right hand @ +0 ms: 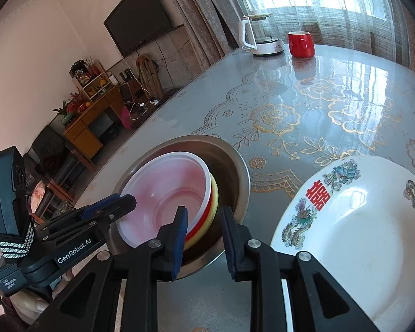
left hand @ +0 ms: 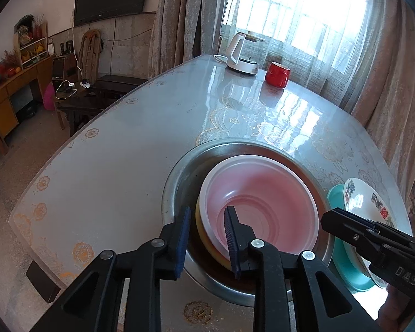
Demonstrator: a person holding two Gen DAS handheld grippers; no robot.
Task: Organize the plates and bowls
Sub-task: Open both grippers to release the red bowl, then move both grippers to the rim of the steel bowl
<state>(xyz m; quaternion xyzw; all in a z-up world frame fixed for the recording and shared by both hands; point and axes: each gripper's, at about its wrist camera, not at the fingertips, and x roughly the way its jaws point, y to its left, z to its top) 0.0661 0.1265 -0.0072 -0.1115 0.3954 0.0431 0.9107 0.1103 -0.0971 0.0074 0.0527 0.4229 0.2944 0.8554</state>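
Bowl stacking in hand; both claws empty.
Left gripper (left hand: 207, 231) gapes across the rim of the translucent pink plastic bowl (left hand: 262, 204), nested lower centre in the round steel basin (left hand: 177, 182); right gripper (right hand: 204, 235) hangs parted. Next move likely: close on that rim.

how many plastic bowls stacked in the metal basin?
3 visible, nested in the metal basin: translucent white bowl on top, red bowl under it, yellow bowl below. More may be hidden beneath.

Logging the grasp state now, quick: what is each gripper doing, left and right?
Left gripper: open, fingers straddling the near rim of the pink bowl, not clamped.
Right gripper: open, holding nothing, above the steel basin.
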